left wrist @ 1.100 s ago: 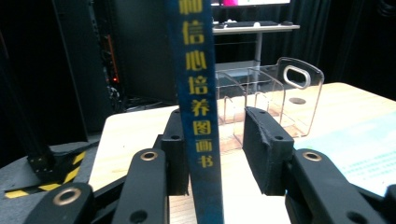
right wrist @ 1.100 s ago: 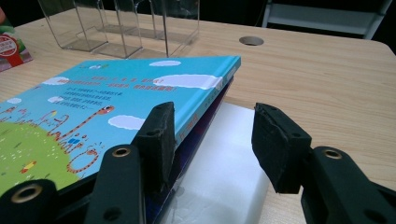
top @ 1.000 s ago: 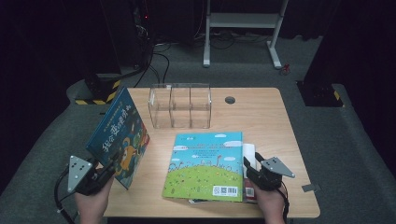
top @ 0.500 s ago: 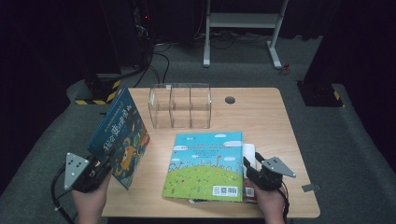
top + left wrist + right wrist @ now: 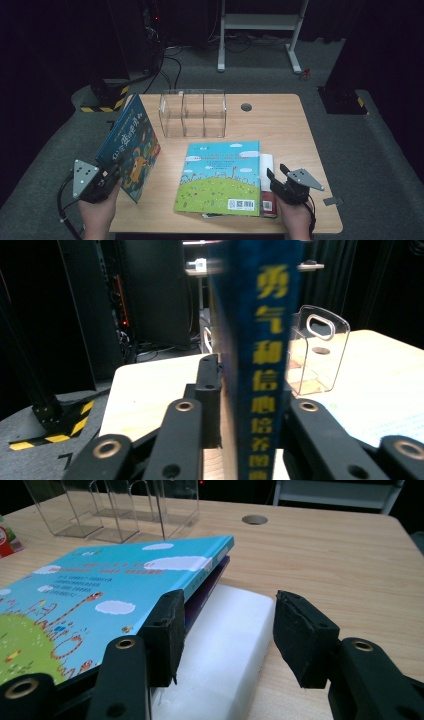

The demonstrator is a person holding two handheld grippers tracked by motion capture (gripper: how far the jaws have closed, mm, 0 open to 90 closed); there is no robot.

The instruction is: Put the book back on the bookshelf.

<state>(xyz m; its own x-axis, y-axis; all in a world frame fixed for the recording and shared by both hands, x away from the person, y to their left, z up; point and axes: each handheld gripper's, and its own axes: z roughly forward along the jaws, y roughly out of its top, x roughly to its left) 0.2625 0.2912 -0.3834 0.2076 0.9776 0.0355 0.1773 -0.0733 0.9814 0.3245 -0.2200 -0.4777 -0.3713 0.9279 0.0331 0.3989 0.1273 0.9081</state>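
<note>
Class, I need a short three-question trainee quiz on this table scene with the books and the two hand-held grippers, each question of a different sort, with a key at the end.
1. True or false: the left gripper holds the dark blue hardcover picture book upright, off the stack.
2. Which gripper has its jaws open? A) left B) right
3. Fill in: the clear plastic three-compartment organiser stands at the ____ side of the light wooden table, beyond the sky-blue and green picture book that tops the stack.

Key: 1 true; 2 B, it rests open beside the white-covered book at the bottom of the stack; 3 far.
</note>
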